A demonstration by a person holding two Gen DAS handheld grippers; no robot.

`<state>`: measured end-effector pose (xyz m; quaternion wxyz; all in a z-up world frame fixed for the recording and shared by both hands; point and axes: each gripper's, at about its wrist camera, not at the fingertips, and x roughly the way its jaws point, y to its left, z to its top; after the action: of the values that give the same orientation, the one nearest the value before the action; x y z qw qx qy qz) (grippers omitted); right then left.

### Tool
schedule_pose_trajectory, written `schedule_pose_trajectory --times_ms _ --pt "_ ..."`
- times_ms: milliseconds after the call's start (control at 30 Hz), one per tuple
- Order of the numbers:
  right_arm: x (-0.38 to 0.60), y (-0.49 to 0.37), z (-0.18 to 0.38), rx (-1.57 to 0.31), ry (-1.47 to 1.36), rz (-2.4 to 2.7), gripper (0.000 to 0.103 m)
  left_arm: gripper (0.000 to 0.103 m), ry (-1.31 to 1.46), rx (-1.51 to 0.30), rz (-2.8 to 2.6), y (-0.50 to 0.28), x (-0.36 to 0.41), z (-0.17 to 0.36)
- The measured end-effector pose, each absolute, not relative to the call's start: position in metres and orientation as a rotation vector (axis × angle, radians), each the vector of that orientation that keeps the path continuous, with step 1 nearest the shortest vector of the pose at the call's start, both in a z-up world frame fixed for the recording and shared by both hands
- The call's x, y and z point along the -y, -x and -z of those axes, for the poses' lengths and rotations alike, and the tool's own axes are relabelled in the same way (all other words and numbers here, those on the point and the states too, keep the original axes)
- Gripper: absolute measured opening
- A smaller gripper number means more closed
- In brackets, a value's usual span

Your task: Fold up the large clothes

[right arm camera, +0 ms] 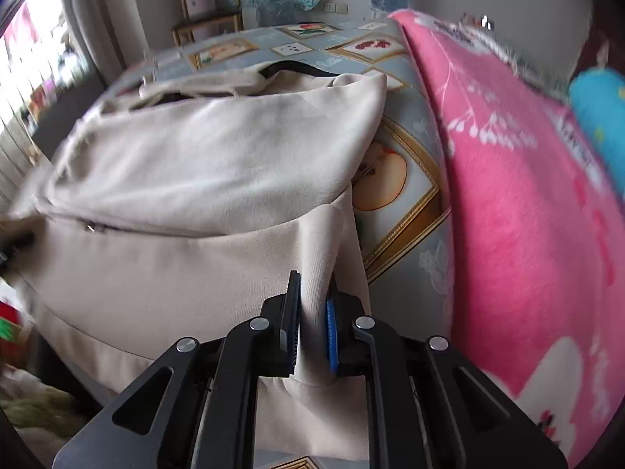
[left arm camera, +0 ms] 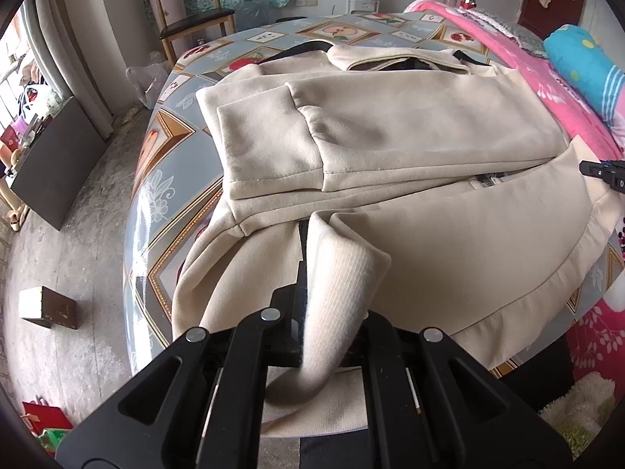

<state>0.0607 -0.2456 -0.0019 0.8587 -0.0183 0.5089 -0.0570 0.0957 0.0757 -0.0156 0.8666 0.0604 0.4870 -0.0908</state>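
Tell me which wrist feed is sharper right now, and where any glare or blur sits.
Left wrist view is sharper: the beige jacket shows crisp seams, with window glare along the glossy tablecloth's left edge. Right wrist view is motion-blurred, worst at the pink blanket and the overexposed window side; only the right gripper pinching fabric stays crisp. Both show fisheye bending at the rims.

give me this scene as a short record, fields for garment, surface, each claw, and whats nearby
garment: cream jacket, partly folded, sleeves laid across the body
surface: table with fruit-print cloth
left claw: shut on the jacket's ribbed hem
right claw: shut on a pinch of jacket fabric near its right edge
nearby: pink blanket right of the jacket; wooden chair behind the table
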Motion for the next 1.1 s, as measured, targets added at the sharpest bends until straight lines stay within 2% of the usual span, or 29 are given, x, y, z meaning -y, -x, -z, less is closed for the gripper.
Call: schedule_pose_trajectory --times_ms 167,1033,1100 --pt "0.233 -0.062 -0.001 -1.067 0.134 0.151 0.012 0.005 -0.111 -1.05 0.162 -0.099 -0.074 0.015" --pt "0.22 -0.068 0.009 -1.077 0.208 0.206 0.012 0.006 -0.114 -1.078 0.147 -0.104 -0.072 0.016" --pt "0.22 -0.065 0.006 -1.062 0.2 0.205 0.008 0.006 -0.123 -1.069 0.154 -0.102 -0.072 0.016"
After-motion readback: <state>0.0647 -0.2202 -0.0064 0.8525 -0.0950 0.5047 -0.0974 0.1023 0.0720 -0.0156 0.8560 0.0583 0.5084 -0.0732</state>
